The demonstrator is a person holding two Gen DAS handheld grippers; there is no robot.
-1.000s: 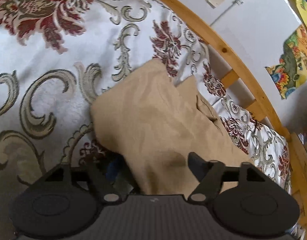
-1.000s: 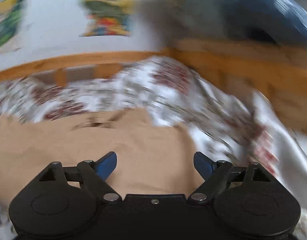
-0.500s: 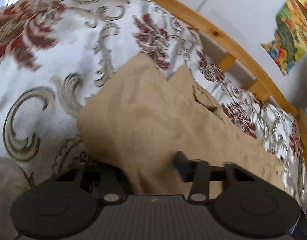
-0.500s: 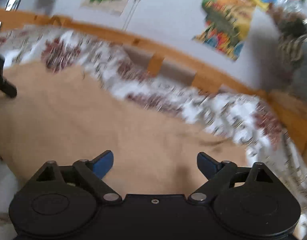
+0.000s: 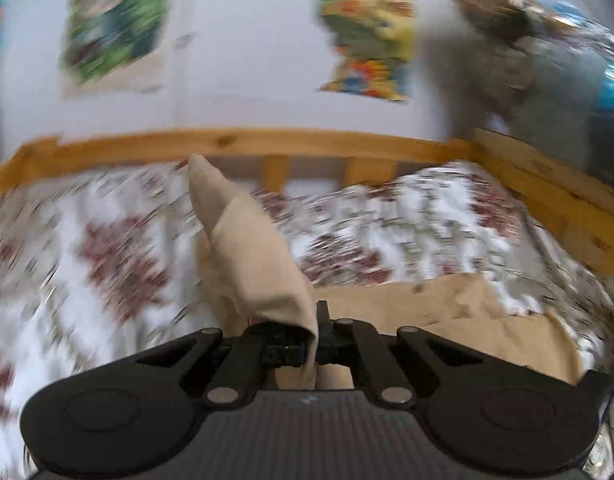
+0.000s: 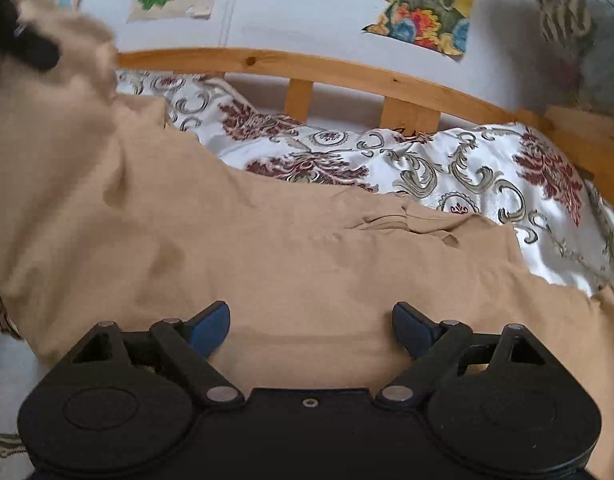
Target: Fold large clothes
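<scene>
The tan garment (image 6: 291, 248) lies spread across the bed's patterned bedspread (image 6: 459, 160), in front of the wooden bed rail (image 6: 267, 60), and the step in hand looks like the first fold: one end is being lifted to carry it over the rest. The left gripper (image 5: 315, 344) has just clenched its fingers, and a corner of the cloth is pinched between them — a peak of fabric stands up from the pinch and the rest trails down toward the bed. In the right wrist view that same raised end shows at the upper left, hanging from the dark fingers (image 6: 31, 50) of the left gripper. The right gripper (image 6: 310, 330) hovers low over the near edge of the garment with its fingers spread wide and nothing between them. The next move probably calls for the right gripper to close on the near edge or corner on its own side, so both ends rise together — otherwise the cloth is likely to twist or drag as the left end travels across
</scene>
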